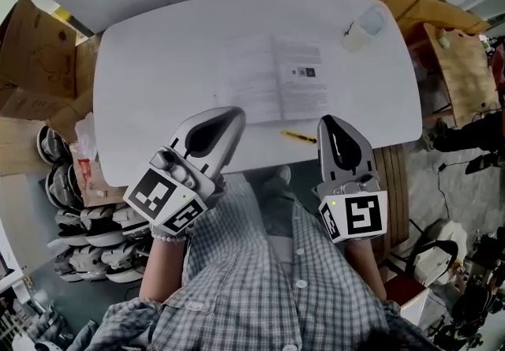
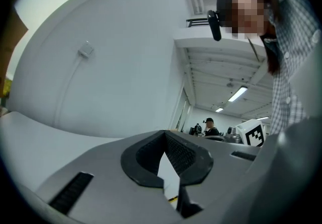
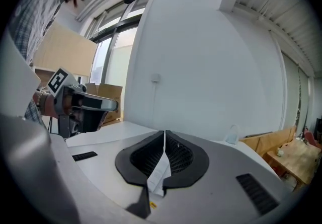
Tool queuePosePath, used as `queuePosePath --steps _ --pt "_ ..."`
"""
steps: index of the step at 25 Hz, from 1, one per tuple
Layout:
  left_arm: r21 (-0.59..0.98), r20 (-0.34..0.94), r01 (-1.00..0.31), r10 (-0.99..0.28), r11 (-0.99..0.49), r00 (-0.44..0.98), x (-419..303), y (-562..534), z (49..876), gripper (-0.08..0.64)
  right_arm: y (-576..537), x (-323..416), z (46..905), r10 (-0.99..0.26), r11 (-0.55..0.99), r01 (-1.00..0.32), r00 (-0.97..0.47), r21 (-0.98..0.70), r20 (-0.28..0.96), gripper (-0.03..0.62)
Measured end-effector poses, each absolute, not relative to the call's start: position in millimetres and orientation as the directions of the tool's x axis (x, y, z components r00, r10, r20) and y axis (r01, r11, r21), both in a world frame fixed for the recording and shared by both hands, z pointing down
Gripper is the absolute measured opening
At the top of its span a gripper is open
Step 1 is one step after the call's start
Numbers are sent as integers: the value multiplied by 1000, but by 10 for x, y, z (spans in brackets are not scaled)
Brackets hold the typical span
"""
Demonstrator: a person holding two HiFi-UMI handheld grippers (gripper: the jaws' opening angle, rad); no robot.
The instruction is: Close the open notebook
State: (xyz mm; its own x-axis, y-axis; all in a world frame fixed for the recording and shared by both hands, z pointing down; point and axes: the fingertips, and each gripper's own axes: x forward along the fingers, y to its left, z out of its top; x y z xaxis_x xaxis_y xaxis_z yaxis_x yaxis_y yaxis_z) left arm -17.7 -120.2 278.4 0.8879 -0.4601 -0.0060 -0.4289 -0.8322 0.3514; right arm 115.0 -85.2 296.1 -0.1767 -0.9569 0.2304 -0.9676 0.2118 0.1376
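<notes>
The open notebook [image 1: 272, 77] lies flat in the middle of the white table [image 1: 158, 65], its printed pages facing up. My left gripper [image 1: 235, 114] is shut and empty, its tip over the table's near edge just short of the notebook's left page. Near the notebook's lower right corner my right gripper [image 1: 327, 121] is also shut and empty. In the left gripper view the jaws [image 2: 165, 136] meet with nothing between them. In the right gripper view the closed tips [image 3: 164, 140] point level across the table, with a strip of the notebook page [image 3: 160, 175] showing below them.
A yellow pen [image 1: 298, 136] lies at the near table edge between the grippers. A clear plastic cup [image 1: 363, 28] stands at the far right corner. Cardboard boxes [image 1: 35, 57] and shoes [image 1: 95, 223] are on the left, and a wooden chair [image 1: 458, 65] on the right.
</notes>
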Motion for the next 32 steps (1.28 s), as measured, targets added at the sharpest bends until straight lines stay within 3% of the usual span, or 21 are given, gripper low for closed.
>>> queuePosePath --steps 11,18,25,28,32 --pt "510 95 -562 -607 -651 789 55 -1299 3351 5 -923 1458 3102 -918 328 -937 -284 124 277 25" --pt "635 145 -573 -647 -519 748 158 -1231 3815 6 -898 1646 3209 -893 382 -917 -336 110 299 25" --pt "786 153 -506 -681 -355 716 187 -1234 4120 9 -870 1770 3282 -871 427 -899 -381 94 309 25" --pt "859 125 -426 -690 -285 713 185 -1249 4196 104 -865 1808 3309 -865 435 -897 -393 80 311 25" --pt "919 125 -353 -717 -178 686 148 -1283 4373 135 -889 1878 3377 -859 440 -896 -399 64 321 25"
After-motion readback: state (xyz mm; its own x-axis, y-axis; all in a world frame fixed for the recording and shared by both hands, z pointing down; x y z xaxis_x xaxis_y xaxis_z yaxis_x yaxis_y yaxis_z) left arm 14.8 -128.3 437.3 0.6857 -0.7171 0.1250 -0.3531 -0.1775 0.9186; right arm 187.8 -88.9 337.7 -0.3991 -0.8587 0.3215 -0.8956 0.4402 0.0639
